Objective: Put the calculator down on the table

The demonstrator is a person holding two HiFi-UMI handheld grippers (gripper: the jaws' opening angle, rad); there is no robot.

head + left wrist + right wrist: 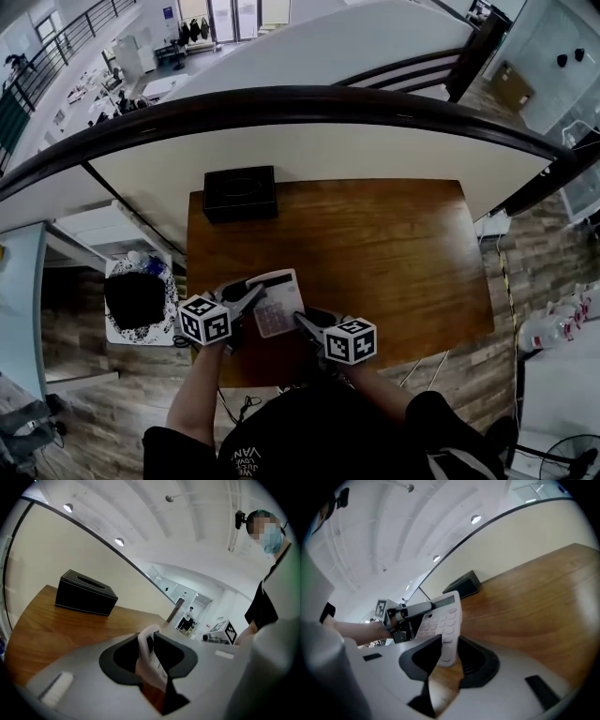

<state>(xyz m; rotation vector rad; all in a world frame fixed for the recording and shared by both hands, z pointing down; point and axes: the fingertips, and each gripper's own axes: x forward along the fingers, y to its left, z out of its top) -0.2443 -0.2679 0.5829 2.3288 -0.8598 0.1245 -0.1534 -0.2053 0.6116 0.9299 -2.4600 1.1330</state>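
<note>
A white calculator (277,302) hangs tilted, keys up, over the front part of the wooden table (394,253). Whether it touches the wood I cannot tell. My left gripper (251,295) is shut on its left edge, and the thin white edge (143,663) sits between the dark pads (171,656). My right gripper (305,323) is shut on the calculator's near corner (440,620). In the right gripper view the left gripper (410,611) clamps the display end. The right gripper's marker cube (226,631) shows in the left gripper view.
A black tissue box (240,192) stands at the table's back left corner. Behind the table curves a white wall with a dark rail (281,103). A small patterned stand with a black item (138,300) sits left of the table. The table's front edge (281,380) is near my body.
</note>
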